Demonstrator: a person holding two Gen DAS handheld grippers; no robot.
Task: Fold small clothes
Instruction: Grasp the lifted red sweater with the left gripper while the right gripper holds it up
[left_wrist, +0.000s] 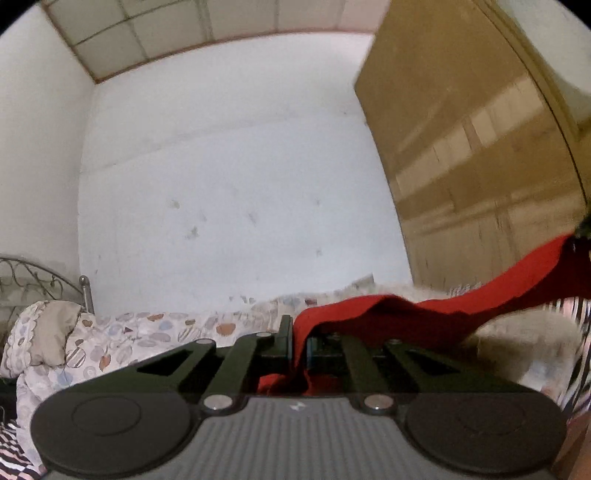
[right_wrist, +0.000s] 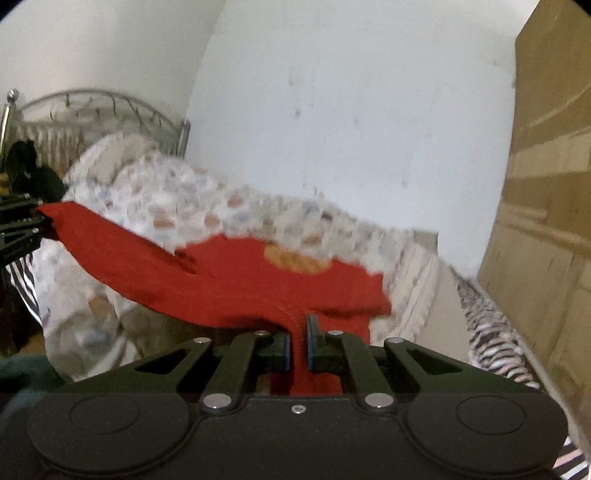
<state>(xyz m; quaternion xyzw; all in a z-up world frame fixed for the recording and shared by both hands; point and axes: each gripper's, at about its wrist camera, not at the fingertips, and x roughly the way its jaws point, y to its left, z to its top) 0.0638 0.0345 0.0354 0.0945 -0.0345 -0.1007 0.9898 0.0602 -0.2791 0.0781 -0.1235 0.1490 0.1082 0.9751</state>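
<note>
A small red garment (right_wrist: 236, 280) with an orange patch hangs stretched in the air between my two grippers. My left gripper (left_wrist: 298, 334) is shut on one edge of the red garment (left_wrist: 480, 295), which runs off to the right toward the other gripper (left_wrist: 581, 230). My right gripper (right_wrist: 300, 332) is shut on a hemmed edge of the garment. The left gripper also shows at the left edge of the right wrist view (right_wrist: 22, 221), holding the far corner. Both views are blurred by motion.
A bed with a patterned quilt (left_wrist: 122, 336) and a metal headboard (right_wrist: 92, 107) lies below the garment. A white wall (left_wrist: 236, 184) is behind it. A tall brown wardrobe (left_wrist: 480, 147) stands to the right. Striped fabric (right_wrist: 491, 343) lies along the bed's right side.
</note>
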